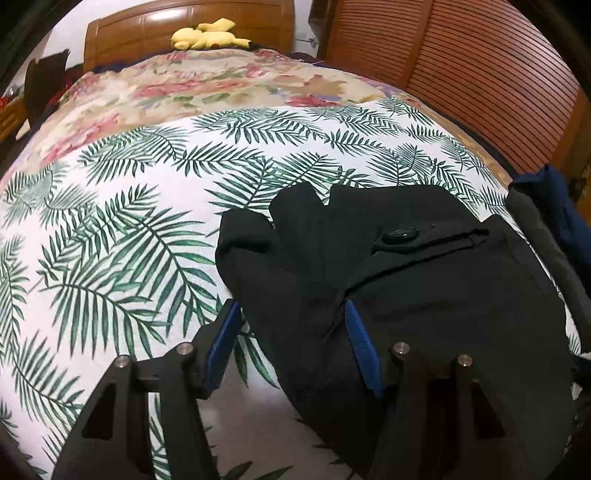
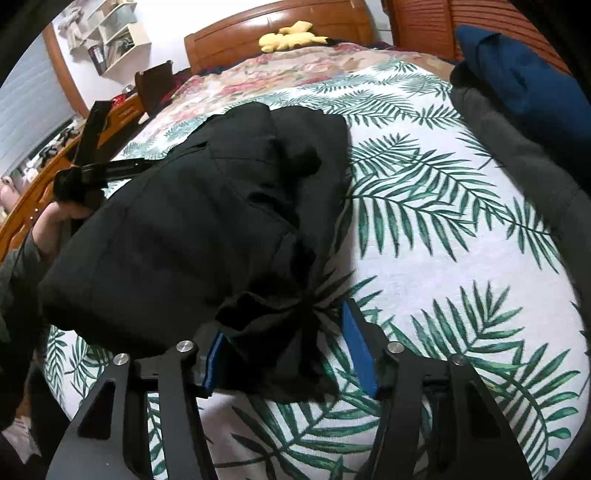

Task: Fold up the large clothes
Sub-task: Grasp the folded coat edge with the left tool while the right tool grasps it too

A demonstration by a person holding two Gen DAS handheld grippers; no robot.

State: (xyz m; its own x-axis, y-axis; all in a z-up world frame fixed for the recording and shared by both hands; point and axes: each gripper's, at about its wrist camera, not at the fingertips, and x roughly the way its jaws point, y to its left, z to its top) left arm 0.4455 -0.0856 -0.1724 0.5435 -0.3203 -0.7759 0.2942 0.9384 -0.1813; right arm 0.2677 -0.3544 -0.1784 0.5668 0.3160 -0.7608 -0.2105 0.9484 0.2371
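black garment (image 1: pixel 424 280) already bundled into a rough fold on the leaf-print sheet (image 1: pixel 129 229). left gripper (image 1: pixel 291 317) and right gripper (image 2: pixel 284 336) both apart, cloth loose between. tidying left.

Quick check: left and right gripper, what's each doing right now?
Left gripper: open, straddling the black garment's edge, no pinch.
Right gripper: open, a bunched garment corner lies loose between its fingers.

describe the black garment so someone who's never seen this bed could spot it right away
Start from the bed with the wooden headboard and find the palm-leaf sheet spread over its near half. The black garment lies bunched on that sheet. Unlike the grey and navy clothes piled beside it, it is solid black with one dark button.
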